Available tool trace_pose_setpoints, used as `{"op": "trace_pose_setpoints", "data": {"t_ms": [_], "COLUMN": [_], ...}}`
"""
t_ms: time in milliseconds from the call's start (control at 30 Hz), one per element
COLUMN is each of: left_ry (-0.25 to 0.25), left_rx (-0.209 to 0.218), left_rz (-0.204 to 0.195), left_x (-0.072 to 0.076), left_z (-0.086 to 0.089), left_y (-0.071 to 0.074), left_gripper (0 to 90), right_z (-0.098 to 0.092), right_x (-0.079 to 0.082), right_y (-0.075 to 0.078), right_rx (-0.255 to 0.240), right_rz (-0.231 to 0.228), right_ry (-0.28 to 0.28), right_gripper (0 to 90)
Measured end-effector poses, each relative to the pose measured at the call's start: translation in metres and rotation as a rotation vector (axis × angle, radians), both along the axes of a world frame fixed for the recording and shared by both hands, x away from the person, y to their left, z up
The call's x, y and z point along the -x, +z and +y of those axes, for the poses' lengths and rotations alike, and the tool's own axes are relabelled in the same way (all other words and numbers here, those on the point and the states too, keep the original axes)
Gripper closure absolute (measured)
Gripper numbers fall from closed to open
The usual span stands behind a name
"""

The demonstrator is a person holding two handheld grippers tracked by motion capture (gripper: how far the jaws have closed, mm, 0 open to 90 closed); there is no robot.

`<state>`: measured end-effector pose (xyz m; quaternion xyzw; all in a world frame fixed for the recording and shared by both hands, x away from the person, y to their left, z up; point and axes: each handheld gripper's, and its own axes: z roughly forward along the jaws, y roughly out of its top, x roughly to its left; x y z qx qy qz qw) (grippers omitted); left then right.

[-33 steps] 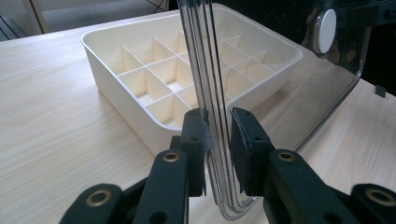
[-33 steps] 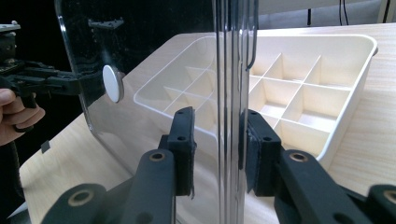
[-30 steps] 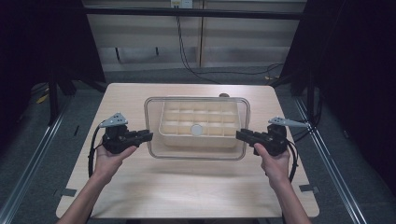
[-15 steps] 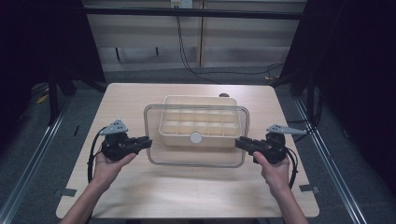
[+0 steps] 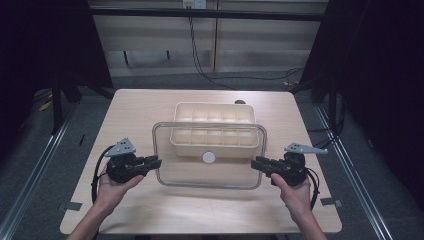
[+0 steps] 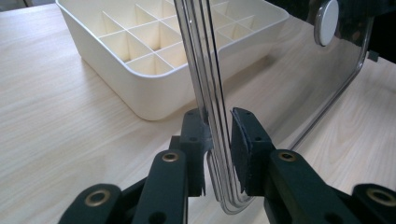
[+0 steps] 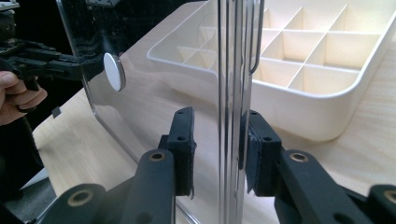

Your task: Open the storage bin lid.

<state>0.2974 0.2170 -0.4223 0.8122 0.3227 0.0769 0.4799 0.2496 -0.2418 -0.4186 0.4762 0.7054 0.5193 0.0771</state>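
Two grippers hold one clear lid over one divided tray

High view: one clear plastic rectangular lid (image 5: 209,172) with one white round knob (image 5: 208,157) hangs between the left gripper (image 5: 150,163) and right gripper (image 5: 260,164), overlapping the near edge of one cream plastic compartment tray (image 5: 214,125) on a pale wooden table (image 5: 130,115); dark floor, metal rails and cables surround it. Left gripper view: its two black jaws pinch the lid's ridged edge (image 6: 219,135), the tray (image 6: 140,56) just beyond. Right gripper view: its two jaws clamp the opposite edge (image 7: 231,130), with the knob (image 7: 114,71) to the left and the tray (image 7: 303,70) behind.
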Motion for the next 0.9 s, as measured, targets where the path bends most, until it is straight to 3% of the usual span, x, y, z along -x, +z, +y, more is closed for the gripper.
{"op": "trace_pose_setpoints", "data": {"t_ms": [367,900], "left_ry": [-0.015,-0.039], "left_rx": [-0.054,-0.078], "left_rz": [0.03,0.059], "left_x": [0.013,0.033], "left_z": [-0.001,-0.001], "left_y": [-0.012,-0.016], "left_gripper": [75.4,75.5], "right_z": [0.001,0.001], "right_x": [0.012,0.034], "right_y": [-0.012,-0.022], "right_rx": [0.004,0.015], "right_rz": [0.038,0.069], "right_ry": [0.015,0.038], "right_gripper": [67.5,67.3]}}
